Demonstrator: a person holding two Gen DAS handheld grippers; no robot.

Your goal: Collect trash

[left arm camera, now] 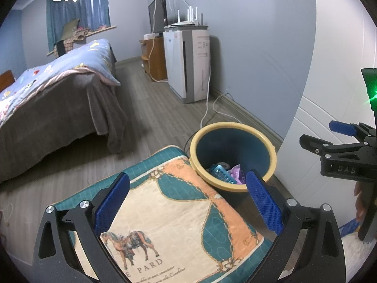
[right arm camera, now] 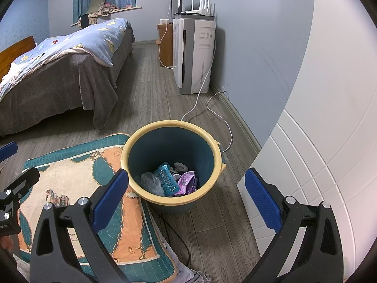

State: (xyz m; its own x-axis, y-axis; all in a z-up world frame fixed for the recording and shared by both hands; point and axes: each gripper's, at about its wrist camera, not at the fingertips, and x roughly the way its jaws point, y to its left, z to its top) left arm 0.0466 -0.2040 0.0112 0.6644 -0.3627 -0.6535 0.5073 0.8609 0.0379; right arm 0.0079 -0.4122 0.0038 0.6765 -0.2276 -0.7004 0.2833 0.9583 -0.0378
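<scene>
Trash (right arm camera: 168, 180) lies at the bottom of the bin (right arm camera: 132, 146) beside the cushion (right arm camera: 77, 179); left gripper (left arm camera: 186, 202) and right gripper (right arm camera: 186, 188) gape wide, empty; drop any further pieces squarely above the rim

I see bin (right arm camera: 173, 162) on floor, touching cushion (right arm camera: 77, 202) to its left | wrappers (right arm camera: 173, 180) in bin bottom | door (right arm camera: 329, 141) right of bin | cable (right arm camera: 212, 108) behind bin, running to air purifier (right arm camera: 193, 54) by far wall | bed (right arm camera: 63, 70) far left.
</scene>
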